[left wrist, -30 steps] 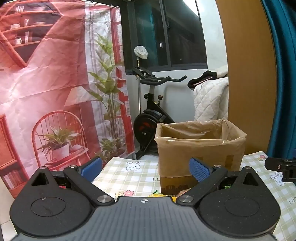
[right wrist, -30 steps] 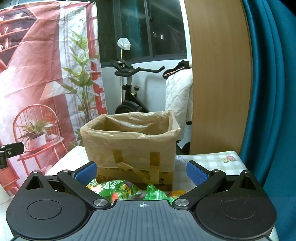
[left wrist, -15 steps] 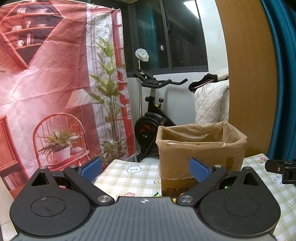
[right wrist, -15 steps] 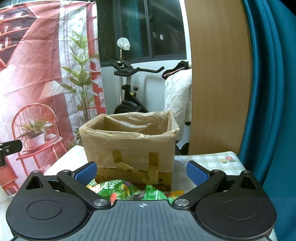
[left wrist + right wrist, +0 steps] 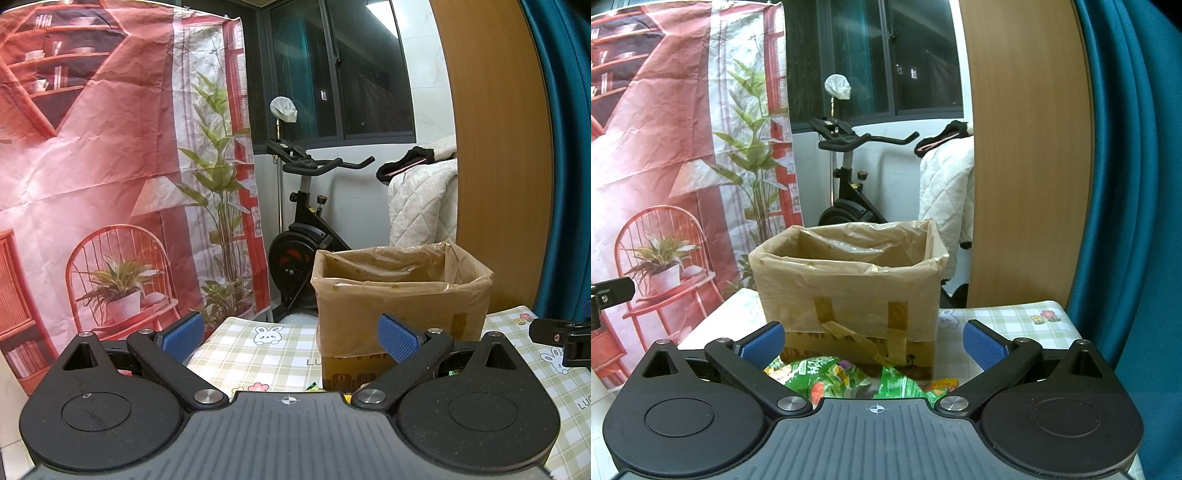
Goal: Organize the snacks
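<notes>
Both grippers are hovering level above the table, each pointing forward at the cardboard box (image 5: 849,284). The left gripper (image 5: 290,334) is sitting with its jaws spread wide, blue pads (image 5: 397,338) well apart and nothing between them; its view is showing the checked tablecloth (image 5: 258,350) with rabbit prints and the box standing just right of centre. A black part of the right gripper is poking in at that view's right edge, so the two tools are running side by side. The right gripper (image 5: 873,341) is likewise standing wide open and empty, aimed squarely at the box's taped front. The box is lined with a tan plastic bag (image 5: 857,251) folded over its rim, open at the top; contents cannot be seen. Green snack packets (image 5: 831,378) are lying on the table just before the box, below and between the right gripper's fingers, partly hidden by its body. Behind the table, an exercise bike (image 5: 306,229) and a red printed backdrop (image 5: 92,166) are standing.
</notes>
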